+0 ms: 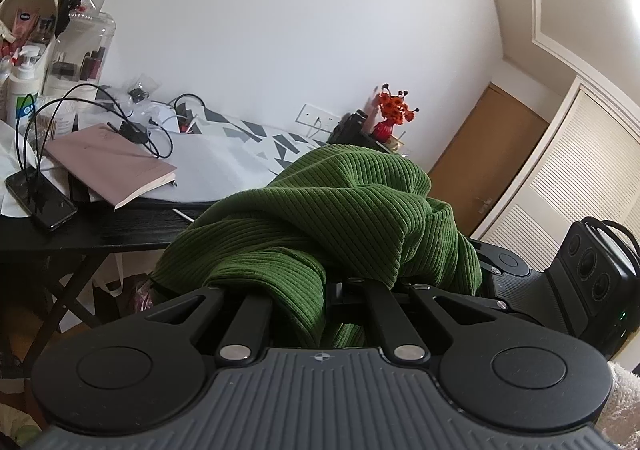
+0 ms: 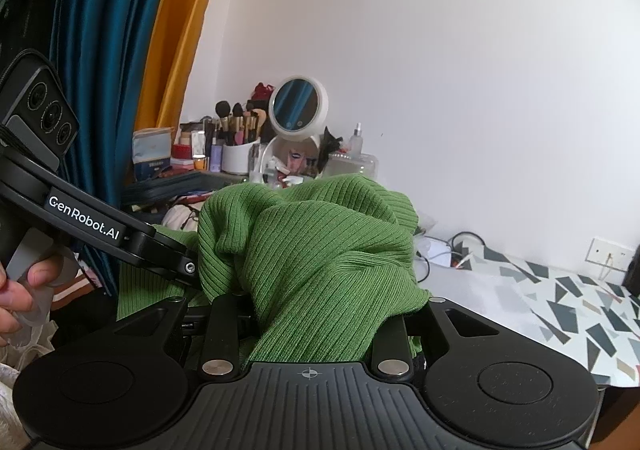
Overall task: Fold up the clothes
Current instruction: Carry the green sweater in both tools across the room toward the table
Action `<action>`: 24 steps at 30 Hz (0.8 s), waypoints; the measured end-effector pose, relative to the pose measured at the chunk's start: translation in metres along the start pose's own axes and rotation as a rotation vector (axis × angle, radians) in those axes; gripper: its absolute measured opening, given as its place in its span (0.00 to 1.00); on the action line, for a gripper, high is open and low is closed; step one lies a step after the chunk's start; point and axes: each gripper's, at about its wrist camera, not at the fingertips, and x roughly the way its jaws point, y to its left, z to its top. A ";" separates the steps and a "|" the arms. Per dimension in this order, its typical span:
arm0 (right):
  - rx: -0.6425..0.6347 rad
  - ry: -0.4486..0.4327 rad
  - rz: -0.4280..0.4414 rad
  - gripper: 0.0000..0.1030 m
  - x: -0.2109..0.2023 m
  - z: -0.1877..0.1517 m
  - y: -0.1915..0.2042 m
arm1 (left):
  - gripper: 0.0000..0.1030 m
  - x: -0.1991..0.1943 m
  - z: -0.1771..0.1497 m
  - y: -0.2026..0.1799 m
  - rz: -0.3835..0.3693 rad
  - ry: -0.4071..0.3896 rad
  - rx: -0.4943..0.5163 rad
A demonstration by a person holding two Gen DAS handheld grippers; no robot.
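A green ribbed garment (image 1: pixel 320 217) is bunched in the air in front of the table, heaped over both grippers. In the left wrist view it covers my left gripper (image 1: pixel 332 274), which is shut on a fold of it; the fingertips are hidden under the cloth. In the right wrist view the same garment (image 2: pixel 312 250) hangs down between the arms of my right gripper (image 2: pixel 316 298), which is shut on a thick bundle of it. The left gripper's body (image 2: pixel 92 226) reaches into the cloth from the left, held by a person's hand (image 2: pixel 20 290).
A black table (image 1: pixel 100 234) holds a phone (image 1: pixel 40 197), a pink notebook (image 1: pixel 108 165), cables and a grey patterned cloth (image 2: pixel 560 310). Cosmetics and a round mirror (image 2: pixel 298 107) crowd the far end. A red flower vase (image 1: pixel 386 125), a brown door (image 1: pixel 488 153) and blue and orange curtains (image 2: pixel 120 49) stand around.
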 end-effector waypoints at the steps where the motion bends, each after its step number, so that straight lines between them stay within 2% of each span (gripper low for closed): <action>1: 0.000 0.004 0.004 0.25 0.002 -0.001 -0.002 | 0.04 0.002 0.000 0.001 0.001 0.003 -0.004; 5: 0.008 0.013 0.008 0.25 0.010 -0.006 -0.016 | 0.04 0.019 0.004 0.002 0.009 0.019 -0.007; 12: 0.031 0.032 0.016 0.25 0.023 -0.017 -0.063 | 0.04 0.068 0.016 -0.007 0.035 0.040 -0.006; 20: 0.010 0.018 0.054 0.25 0.038 -0.015 -0.164 | 0.04 0.147 0.048 -0.042 0.079 0.011 -0.014; 24: 0.003 0.004 0.078 0.25 0.040 -0.014 -0.229 | 0.04 0.195 0.064 -0.062 0.091 -0.012 -0.014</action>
